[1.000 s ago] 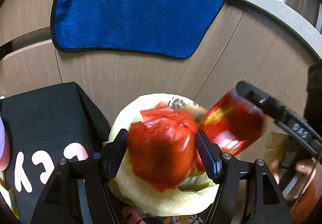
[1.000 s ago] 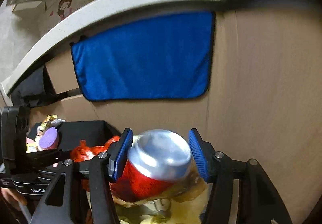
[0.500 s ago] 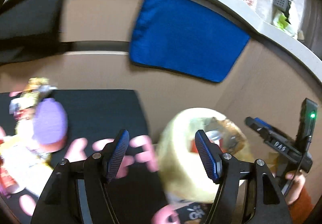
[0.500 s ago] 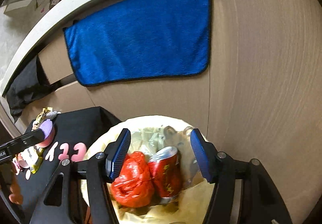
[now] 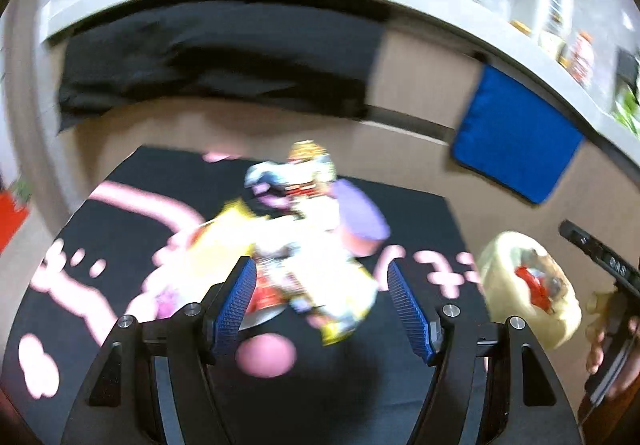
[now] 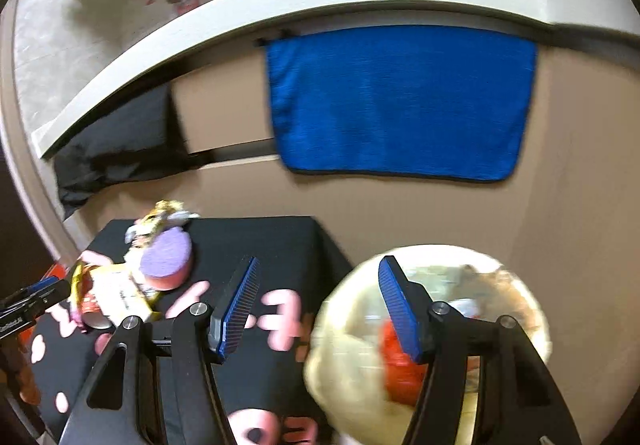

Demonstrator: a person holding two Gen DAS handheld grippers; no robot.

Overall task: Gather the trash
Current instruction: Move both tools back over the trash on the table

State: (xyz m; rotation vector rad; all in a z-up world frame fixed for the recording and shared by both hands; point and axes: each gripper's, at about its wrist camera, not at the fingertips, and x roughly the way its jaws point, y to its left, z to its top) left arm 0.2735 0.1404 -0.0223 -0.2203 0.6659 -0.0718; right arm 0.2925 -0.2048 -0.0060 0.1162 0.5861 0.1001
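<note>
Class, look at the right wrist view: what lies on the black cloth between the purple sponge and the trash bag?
Only bare black cloth with pink lettering lies between the purple sponge and the trash bag; the right gripper hangs open above that stretch.

You see a fluffy blue cloth towel, a matt black printed tablecloth, glossy crinkled wrappers, and a thin yellowish plastic bin liner.
</note>
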